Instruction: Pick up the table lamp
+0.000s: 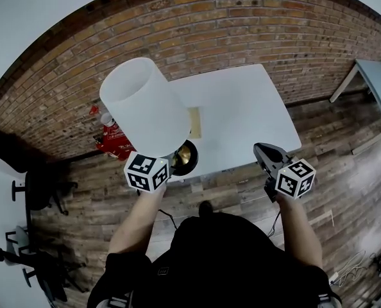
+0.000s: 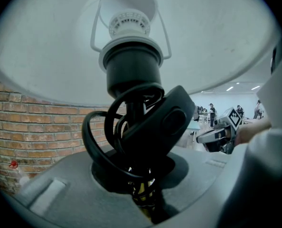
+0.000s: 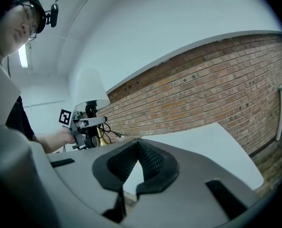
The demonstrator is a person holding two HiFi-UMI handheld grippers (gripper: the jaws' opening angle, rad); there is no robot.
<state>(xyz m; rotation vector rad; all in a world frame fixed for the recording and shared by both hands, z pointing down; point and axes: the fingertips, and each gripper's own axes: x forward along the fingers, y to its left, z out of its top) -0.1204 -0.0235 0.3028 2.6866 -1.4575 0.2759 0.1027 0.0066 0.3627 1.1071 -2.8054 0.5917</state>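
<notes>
The table lamp has a white shade and a brass foot that shows over the white table's near edge. My left gripper is shut on the lamp's thin stem, just below the black socket. A black cord with its plug is looped round the stem above the jaws. In the right gripper view the lamp stands at the left, held by the left gripper. My right gripper hovers off the table's front right, its pads meeting at the tip with nothing between them.
A brick wall runs behind the table. A tan pad lies on the tabletop near the lamp. Red items sit on the wood floor at the left, chairs farther left, and a second table at the right.
</notes>
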